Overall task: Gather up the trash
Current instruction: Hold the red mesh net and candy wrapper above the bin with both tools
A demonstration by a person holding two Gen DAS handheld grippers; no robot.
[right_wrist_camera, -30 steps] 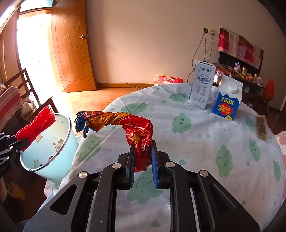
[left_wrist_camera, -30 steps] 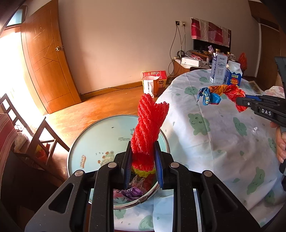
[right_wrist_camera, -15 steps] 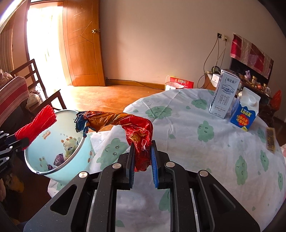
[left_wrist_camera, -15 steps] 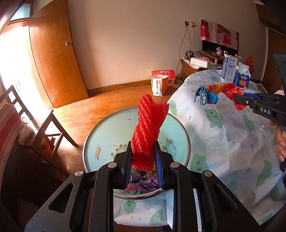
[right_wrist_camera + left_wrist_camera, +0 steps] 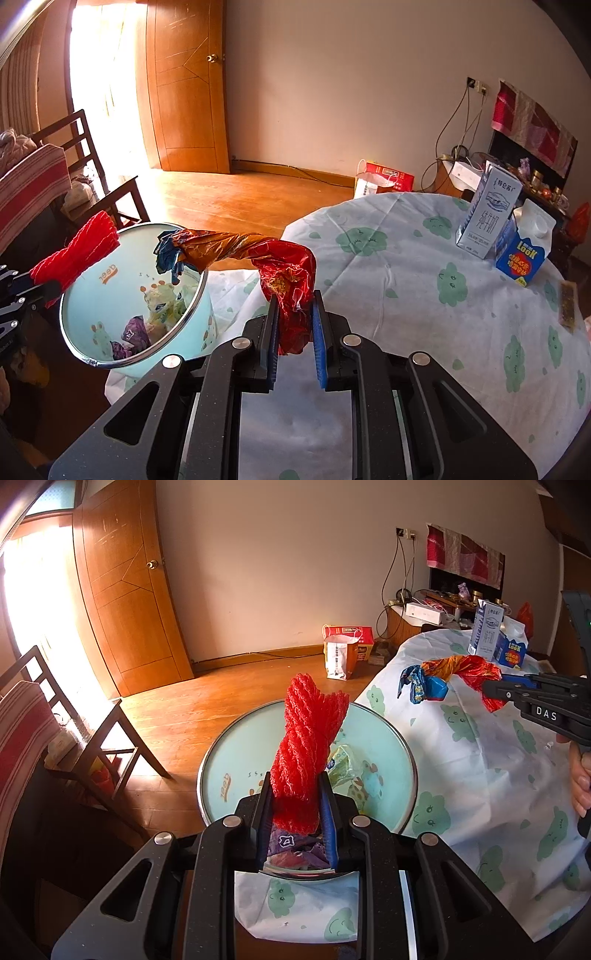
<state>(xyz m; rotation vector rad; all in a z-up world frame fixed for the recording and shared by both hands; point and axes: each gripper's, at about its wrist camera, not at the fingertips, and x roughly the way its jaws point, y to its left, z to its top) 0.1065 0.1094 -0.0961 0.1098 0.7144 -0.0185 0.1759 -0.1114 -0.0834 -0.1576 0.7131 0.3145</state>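
My left gripper (image 5: 295, 786) is shut on a red foam net (image 5: 306, 746), which sticks up over the mouth of a pale blue bin (image 5: 229, 760) with a metal rim. Crumpled wrappers lie inside the bin. My right gripper (image 5: 294, 317) is shut on a twisted red, orange and blue foil wrapper (image 5: 240, 247); its blue tip hangs over the bin's rim (image 5: 201, 280). In the right wrist view the red foam net (image 5: 74, 254) shows at the bin's left edge. In the left wrist view the foil wrapper (image 5: 454, 672) and the right gripper (image 5: 495, 694) hover over the table edge.
A round table with a white cloth printed with green figures (image 5: 424, 295) bears a milk carton (image 5: 487, 210), a blue carton (image 5: 524, 243) and a flat wrapper (image 5: 567, 306). Wooden chairs (image 5: 85, 738) stand to the left. A paper bag (image 5: 340, 653) sits on the wooden floor.
Both grippers have moved left toward the bin, each still holding its piece. The bin now lies more fully under the red net, and the foil wrapper's tip has reached its rim.
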